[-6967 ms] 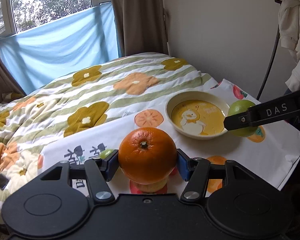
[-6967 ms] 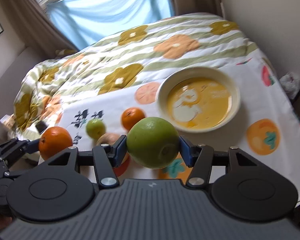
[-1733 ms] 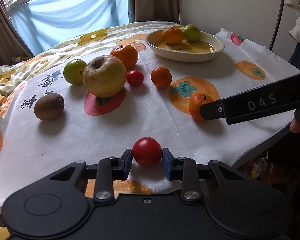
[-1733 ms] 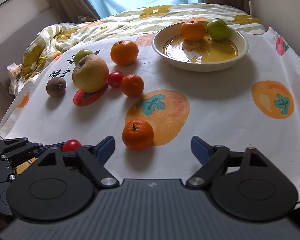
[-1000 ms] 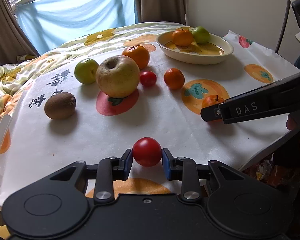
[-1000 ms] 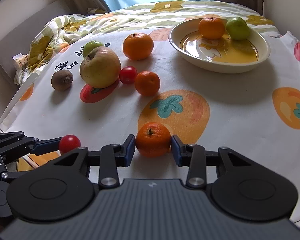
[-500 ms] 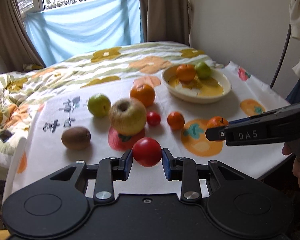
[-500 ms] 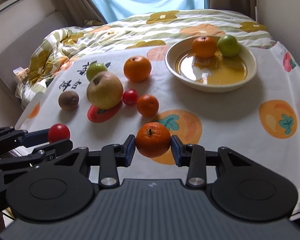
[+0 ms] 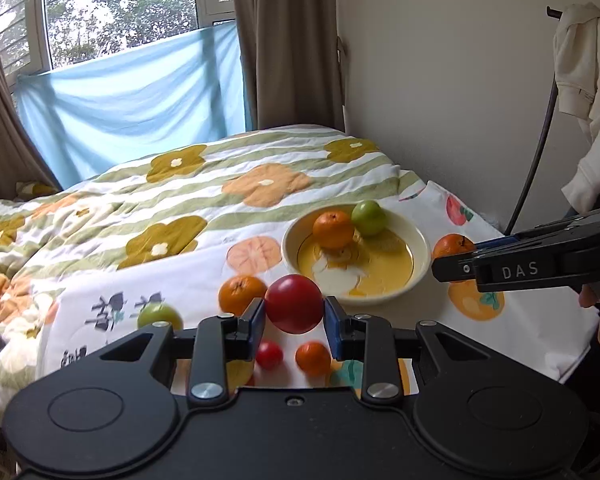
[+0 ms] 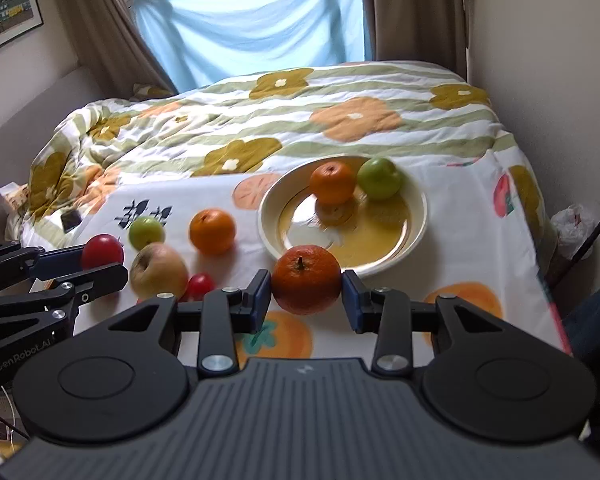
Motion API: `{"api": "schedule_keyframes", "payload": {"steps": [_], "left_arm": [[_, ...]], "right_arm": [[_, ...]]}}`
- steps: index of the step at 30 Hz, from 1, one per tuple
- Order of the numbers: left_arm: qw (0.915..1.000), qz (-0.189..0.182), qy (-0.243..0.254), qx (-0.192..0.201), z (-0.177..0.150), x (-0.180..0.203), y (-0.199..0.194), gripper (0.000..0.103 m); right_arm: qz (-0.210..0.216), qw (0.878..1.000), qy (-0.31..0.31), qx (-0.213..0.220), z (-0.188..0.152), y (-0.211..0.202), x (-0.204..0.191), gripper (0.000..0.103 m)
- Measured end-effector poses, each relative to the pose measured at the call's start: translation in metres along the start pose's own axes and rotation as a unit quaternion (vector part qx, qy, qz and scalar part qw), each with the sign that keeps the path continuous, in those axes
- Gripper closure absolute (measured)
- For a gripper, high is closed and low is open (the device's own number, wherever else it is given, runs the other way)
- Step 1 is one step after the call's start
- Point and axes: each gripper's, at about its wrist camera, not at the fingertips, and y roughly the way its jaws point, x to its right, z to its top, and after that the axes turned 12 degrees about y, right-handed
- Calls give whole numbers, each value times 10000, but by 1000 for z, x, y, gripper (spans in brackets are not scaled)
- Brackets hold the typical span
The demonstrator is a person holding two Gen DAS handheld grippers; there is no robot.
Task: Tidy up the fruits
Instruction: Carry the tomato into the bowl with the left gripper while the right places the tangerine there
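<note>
The left gripper (image 9: 294,316) clamps a red tomato (image 9: 294,309) above the cloth, short of the bowl (image 9: 414,242). The right gripper (image 10: 306,294) pinches a mandarin (image 10: 306,279) at the bowl's near rim. Only the right wrist view shows the apple (image 10: 159,270), left of the bowl; the left gripper's body hides it in the other. An orange (image 10: 333,183) and green fruit (image 10: 379,179) sit inside the bowl.

I see the bowl (image 10: 416,216) far right on the tablecloth (image 10: 472,248), with 2 fruits inside: an orange (image 10: 333,182) left of an apple (image 10: 379,179). Left of the bowl lie another orange (image 10: 212,231), a small apple (image 10: 146,232) and a large apple (image 10: 158,265).
</note>
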Motion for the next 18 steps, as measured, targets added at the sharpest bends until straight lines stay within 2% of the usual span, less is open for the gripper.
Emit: {"api": "schedule_keyframes", "payload": {"steps": [6,18], "left_arm": [[9998,-176,84,-31,34,6,44,68],[9980,-164,73,-613,71,7,156,68]], "right_arm": [[-98,9999,52,40,33,22,27,50],[-165,9994,120,-279,80,88,75,50]]}}
